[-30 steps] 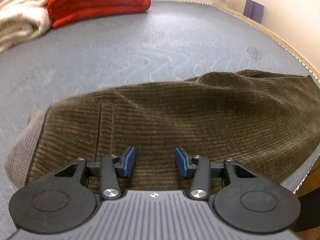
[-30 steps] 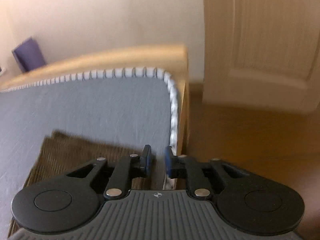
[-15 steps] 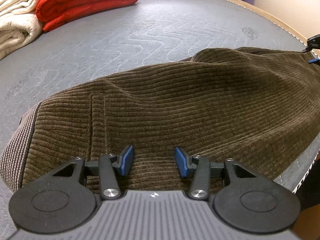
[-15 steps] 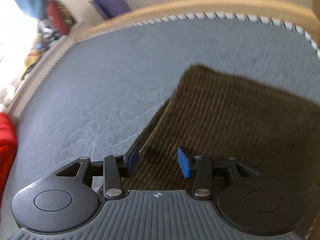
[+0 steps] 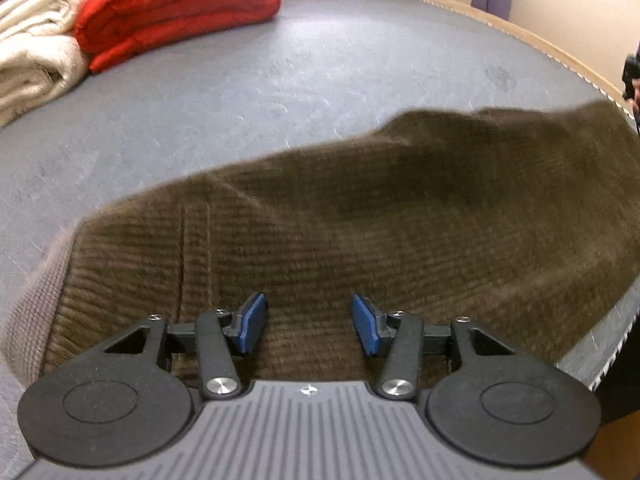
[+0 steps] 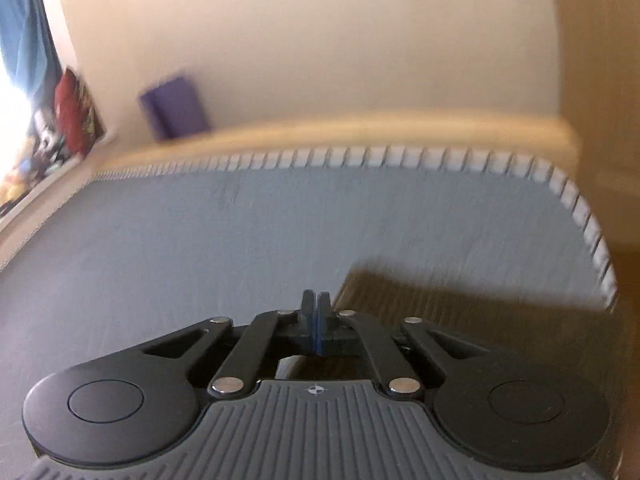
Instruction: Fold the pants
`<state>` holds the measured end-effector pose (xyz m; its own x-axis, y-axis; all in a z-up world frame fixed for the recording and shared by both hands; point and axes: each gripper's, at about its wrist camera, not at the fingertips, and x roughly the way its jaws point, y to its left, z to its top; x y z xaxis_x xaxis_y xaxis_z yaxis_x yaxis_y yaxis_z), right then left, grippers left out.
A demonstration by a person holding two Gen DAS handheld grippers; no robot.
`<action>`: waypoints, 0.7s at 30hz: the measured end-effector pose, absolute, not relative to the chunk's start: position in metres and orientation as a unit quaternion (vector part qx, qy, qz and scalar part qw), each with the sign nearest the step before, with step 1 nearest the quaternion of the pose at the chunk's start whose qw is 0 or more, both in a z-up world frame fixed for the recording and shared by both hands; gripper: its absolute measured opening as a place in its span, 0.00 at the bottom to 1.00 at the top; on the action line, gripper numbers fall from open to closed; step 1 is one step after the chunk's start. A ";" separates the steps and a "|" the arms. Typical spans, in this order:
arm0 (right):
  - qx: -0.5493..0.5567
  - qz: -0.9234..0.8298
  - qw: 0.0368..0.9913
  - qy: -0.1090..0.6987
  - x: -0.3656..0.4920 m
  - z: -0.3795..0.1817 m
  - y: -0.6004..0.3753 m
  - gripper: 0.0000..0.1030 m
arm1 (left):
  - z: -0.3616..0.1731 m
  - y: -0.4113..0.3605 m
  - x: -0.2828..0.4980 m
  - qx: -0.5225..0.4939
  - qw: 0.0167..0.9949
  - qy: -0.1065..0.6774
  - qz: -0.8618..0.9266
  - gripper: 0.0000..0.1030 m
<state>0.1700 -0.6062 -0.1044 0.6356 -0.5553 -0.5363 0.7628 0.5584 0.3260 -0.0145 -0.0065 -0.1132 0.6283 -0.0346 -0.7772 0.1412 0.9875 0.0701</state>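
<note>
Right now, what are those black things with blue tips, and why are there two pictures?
They are grippers: two-finger pinchers that a person holds, one in each hand. Each carries a camera looking along its fingers, so each picture is that gripper's own view. In the left view, the left gripper is open, over brown pants lying on a grey mattress. Far back sit a red blanket and a white blanket. In the right view, the right gripper is shut, at the edge of the pants. That picture is blurry, so I cannot tell whether it pinches cloth. The job is folding the pants.
</note>
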 end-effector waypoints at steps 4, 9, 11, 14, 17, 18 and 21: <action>0.312 -0.362 0.836 0.271 0.175 -0.132 -0.624 0.01 | -0.098 -0.001 -0.014 0.045 0.917 0.395 -0.041 0.51; 0.317 -0.307 0.864 0.243 0.162 -0.119 -0.622 0.06 | -0.084 0.008 -0.009 0.032 0.933 0.359 -0.002 0.45; 0.312 -0.260 0.882 0.241 0.154 -0.113 -0.616 0.15 | -0.087 0.016 0.000 0.040 0.923 0.379 0.052 0.44; 0.296 -0.232 0.893 0.247 0.143 -0.106 -0.616 0.33 | -0.105 0.052 0.010 -0.033 0.891 0.439 0.112 0.36; 0.290 -0.238 0.890 0.259 0.121 -0.105 -0.618 0.34 | -0.088 0.053 0.008 -0.051 0.897 0.422 0.122 0.31; 0.291 -0.242 0.888 0.261 0.113 -0.105 -0.620 0.35 | -0.083 0.051 0.004 -0.043 0.904 0.408 0.123 0.32; 0.291 -0.260 0.882 0.265 0.088 -0.102 -0.627 0.39 | -0.084 0.053 0.004 -0.062 0.896 0.423 0.117 0.36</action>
